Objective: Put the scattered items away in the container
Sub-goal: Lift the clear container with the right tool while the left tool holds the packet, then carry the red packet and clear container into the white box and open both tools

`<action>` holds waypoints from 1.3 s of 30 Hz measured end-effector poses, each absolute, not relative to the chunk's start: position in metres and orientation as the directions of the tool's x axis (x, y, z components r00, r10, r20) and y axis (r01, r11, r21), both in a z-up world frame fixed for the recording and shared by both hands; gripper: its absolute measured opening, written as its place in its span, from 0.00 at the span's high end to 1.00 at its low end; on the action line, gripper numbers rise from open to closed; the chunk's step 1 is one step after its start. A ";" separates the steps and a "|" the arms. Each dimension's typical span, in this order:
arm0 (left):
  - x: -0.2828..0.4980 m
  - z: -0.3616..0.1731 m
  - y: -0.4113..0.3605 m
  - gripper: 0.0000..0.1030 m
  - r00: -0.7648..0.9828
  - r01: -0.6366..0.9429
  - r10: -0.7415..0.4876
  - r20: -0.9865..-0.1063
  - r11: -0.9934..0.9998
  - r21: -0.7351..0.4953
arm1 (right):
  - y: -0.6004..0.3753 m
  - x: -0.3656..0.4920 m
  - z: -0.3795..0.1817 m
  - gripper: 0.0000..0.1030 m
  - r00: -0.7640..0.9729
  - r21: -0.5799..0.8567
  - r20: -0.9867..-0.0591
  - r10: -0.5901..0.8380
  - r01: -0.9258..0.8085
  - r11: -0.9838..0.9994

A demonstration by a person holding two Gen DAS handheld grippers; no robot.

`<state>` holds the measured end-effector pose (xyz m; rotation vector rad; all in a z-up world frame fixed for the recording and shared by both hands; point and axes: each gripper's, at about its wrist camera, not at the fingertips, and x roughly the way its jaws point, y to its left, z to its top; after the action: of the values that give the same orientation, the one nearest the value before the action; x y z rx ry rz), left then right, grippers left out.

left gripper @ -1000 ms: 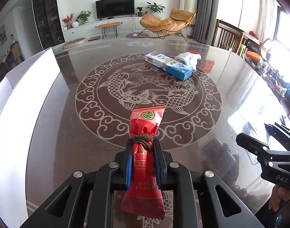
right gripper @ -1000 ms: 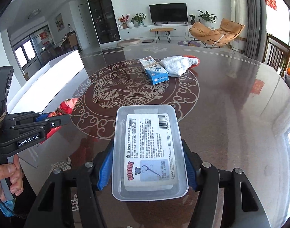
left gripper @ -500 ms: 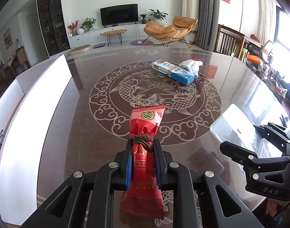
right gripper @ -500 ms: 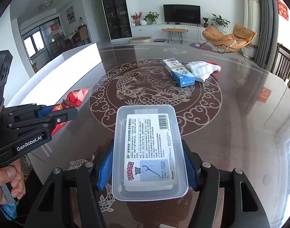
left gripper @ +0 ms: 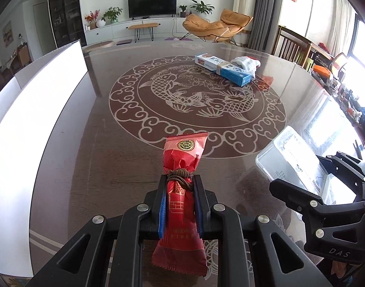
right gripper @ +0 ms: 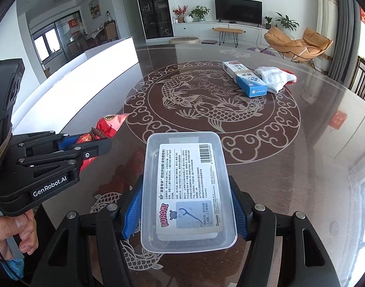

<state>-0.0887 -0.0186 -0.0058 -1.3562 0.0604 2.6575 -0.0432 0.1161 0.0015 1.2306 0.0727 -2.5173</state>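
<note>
The patterned table lies bare between both grippers and the far toothpaste box with a white cloth touching it; a white panel borders the left edge

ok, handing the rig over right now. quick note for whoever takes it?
Left gripper: jaws shut on the red snack packet, held above the table.
Right gripper: jaws shut on the clear plastic container; only a printed label shows in it.
Far side of the table: toothpaste box, white cloth touching it.
Done: nothing packed yet.
Left: drop the packet into the container, then probably fetch the box and cloth.
</note>
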 end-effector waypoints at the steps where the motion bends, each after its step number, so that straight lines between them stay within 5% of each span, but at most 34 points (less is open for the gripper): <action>1: -0.088 -0.008 -0.017 0.82 -0.574 -0.161 0.122 -0.810 -0.986 -0.035 | 0.115 -0.043 0.000 0.38 -0.567 0.100 -0.776 -0.276 0.321 -0.942; 14: -0.085 0.018 -0.063 0.82 -0.592 -0.109 0.180 -0.785 -0.984 -0.144 | 0.091 -0.061 0.006 0.38 -0.553 0.088 -0.781 -0.289 0.361 -0.928; 21: -0.108 0.100 -0.222 0.81 -0.694 0.109 0.043 -0.718 -0.981 -0.163 | -0.038 -0.122 0.099 0.38 -0.586 0.046 -0.659 -0.472 0.595 -0.803; 27: -0.150 0.093 -0.365 0.80 -0.599 0.312 -0.069 -0.798 -0.938 -0.153 | -0.197 -0.192 0.144 0.38 -0.518 0.058 -0.620 -0.590 0.719 -0.692; 29: -0.160 0.072 -0.393 0.74 -0.519 0.374 -0.071 -0.852 -0.915 -0.151 | -0.240 -0.217 0.131 0.37 -0.468 0.092 -0.668 -0.578 0.719 -0.689; 31: -0.160 0.054 -0.413 0.31 -0.482 0.431 -0.049 -0.875 -0.883 -0.187 | -0.271 -0.241 0.106 0.36 -0.380 0.145 -0.759 -0.528 0.693 -0.706; 33: -0.152 0.044 -0.423 0.16 -0.486 0.455 -0.023 -0.874 -0.860 -0.230 | -0.282 -0.257 0.085 0.35 -0.287 0.252 -0.788 -0.545 0.658 -0.710; 39: -0.126 0.059 -0.401 0.16 -0.544 0.438 -0.047 -0.837 -0.867 -0.236 | -0.235 -0.246 0.084 0.34 -0.307 0.399 -0.688 -0.657 0.597 -0.696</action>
<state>-0.1259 -0.4014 0.0593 -1.5773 -0.7431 2.9503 -0.2461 -0.2348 0.0839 1.1258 -0.0866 -2.0541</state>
